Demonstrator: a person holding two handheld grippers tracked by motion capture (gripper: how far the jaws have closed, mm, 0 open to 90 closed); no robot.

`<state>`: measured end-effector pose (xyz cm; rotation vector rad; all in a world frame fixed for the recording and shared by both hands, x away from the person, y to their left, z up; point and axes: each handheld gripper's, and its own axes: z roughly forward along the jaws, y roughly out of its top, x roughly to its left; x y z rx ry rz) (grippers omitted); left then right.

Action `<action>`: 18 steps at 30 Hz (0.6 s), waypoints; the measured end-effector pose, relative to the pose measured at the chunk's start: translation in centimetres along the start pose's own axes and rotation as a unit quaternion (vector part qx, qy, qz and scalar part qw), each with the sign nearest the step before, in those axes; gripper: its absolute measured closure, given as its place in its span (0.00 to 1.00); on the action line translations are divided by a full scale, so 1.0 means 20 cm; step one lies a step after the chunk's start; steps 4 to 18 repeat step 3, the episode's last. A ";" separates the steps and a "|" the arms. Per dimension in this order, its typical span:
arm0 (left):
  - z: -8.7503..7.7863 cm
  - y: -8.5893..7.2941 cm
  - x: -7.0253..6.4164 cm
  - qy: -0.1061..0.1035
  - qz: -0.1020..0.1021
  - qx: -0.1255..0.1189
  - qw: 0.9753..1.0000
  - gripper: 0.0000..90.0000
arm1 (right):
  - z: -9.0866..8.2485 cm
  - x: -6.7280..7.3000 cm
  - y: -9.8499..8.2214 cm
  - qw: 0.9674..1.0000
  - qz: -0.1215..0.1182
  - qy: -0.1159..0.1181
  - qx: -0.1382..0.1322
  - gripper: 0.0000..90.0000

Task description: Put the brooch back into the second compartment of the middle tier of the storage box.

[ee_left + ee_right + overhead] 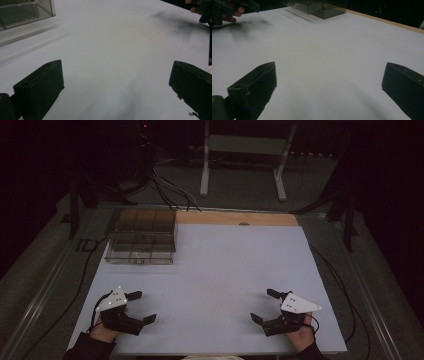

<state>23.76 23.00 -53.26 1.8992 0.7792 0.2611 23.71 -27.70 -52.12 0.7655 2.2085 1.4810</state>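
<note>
The left hand-held gripper [142, 307] rested low over the white tabletop [220, 270], near its front edge and well apart from the clear plastic compartment box [141, 237], which stood at the far left corner of that tabletop. Its two black jaws stood wide apart with nothing between them; in the left gripper view the same jaws rose at either side with bare white surface across the gap [117, 82]. The grey three-cornered plate sat on top of it, and a cable trailed off its back toward the front left of the tabletop.

The right hand-held gripper [264, 305] lay farther from the box, toward the front right of the tabletop, facing inward at its partner. Its jaws were also spread wide and held nothing, as the right gripper view confirmed [329, 82].

The box was transparent with a smoky tint, split by inner walls into several compartments; whether anything lay inside could not be told. It touched neither gripper. In the left gripper view a corner of the box [25, 12] showed at upper left; in the right gripper view it [322, 7] stood at the top beside the tabletop's wooden edge strip [235, 218], which ran to the right of the box along the far edge.
</note>
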 end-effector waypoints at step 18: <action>0.00 -0.01 0.01 0.001 -0.006 0.000 1.000 0.01 | 0.00 0.00 0.00 1.000 0.000 0.001 0.000 0.00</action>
